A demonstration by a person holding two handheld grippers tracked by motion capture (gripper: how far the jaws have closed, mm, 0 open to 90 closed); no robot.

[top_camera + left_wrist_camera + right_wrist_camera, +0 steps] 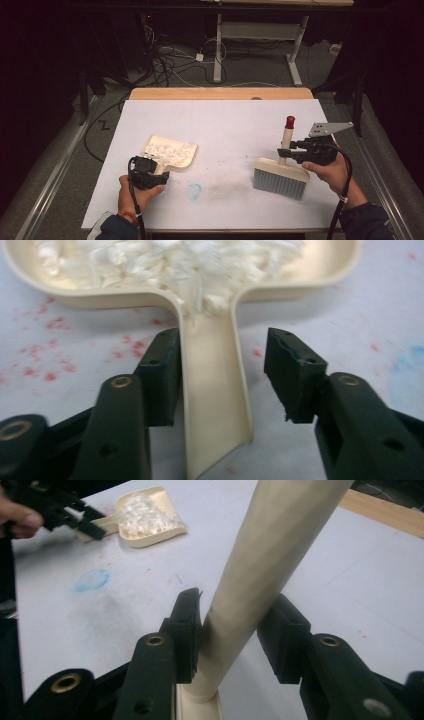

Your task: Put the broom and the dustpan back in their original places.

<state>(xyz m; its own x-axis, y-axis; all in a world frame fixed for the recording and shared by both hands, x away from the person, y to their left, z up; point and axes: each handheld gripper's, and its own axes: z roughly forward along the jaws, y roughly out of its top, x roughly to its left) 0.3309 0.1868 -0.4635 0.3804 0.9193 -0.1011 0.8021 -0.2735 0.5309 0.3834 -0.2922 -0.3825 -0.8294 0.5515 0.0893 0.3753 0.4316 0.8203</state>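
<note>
Dustpan: we count one dustpan [171, 151], holding white shreds [167, 147]
Brush: one brush [281, 173], upright
Left gripper [220, 375]: jaws apart around dustpan handle
Right gripper [235, 630]: clamped on brush handle
Writing: we read none

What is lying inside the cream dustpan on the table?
The dustpan holds a heap of white shreds across its tray, reaching down to where the handle joins. The pan's floor beneath the heap is covered, so anything under it cannot be seen.
</note>
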